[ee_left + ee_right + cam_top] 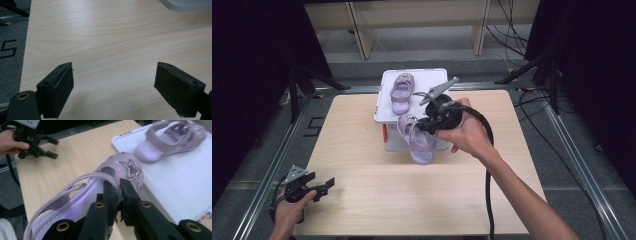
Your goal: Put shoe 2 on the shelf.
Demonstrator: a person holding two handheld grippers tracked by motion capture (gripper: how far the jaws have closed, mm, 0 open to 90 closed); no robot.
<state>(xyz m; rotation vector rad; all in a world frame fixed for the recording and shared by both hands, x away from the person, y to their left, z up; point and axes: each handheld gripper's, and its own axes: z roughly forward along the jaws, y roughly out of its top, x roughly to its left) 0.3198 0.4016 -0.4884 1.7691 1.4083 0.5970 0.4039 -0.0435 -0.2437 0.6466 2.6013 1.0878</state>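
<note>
The right tongs [421, 125] are clamped nearly closed on a strap of a lilac sandal [417, 142], which hangs off the tabletop [362, 190] in front of the white box [432, 77]. In the right gripper view the 2 black jaws of these tongs [117, 192] pinch the strap just below the glittery star [132, 171] on the sandal's [75, 202] front band, so the shoe lies straight ahead of the jaws, its toe pointing away from them and its heel strap trailing down toward the lower left of that view. From above, the sandal tilts, toe end up beside the tongs and sole sloping down toward the person; it overlaps the front wall of the box, though whether it touches that wall I cannot tell.

A second lilac sandal [402, 92] lies flat on the lid of the box, well apart from the held one; it shows again in the right gripper view [172, 140], on the lid [175, 182].

The left tongs [323, 189] rest at the tabletop's near left corner, far from both sandals. Their jaws stand wide open with nothing between them, bare tabletop [112, 50] showing in the gap of the left tongs [113, 87].
</note>
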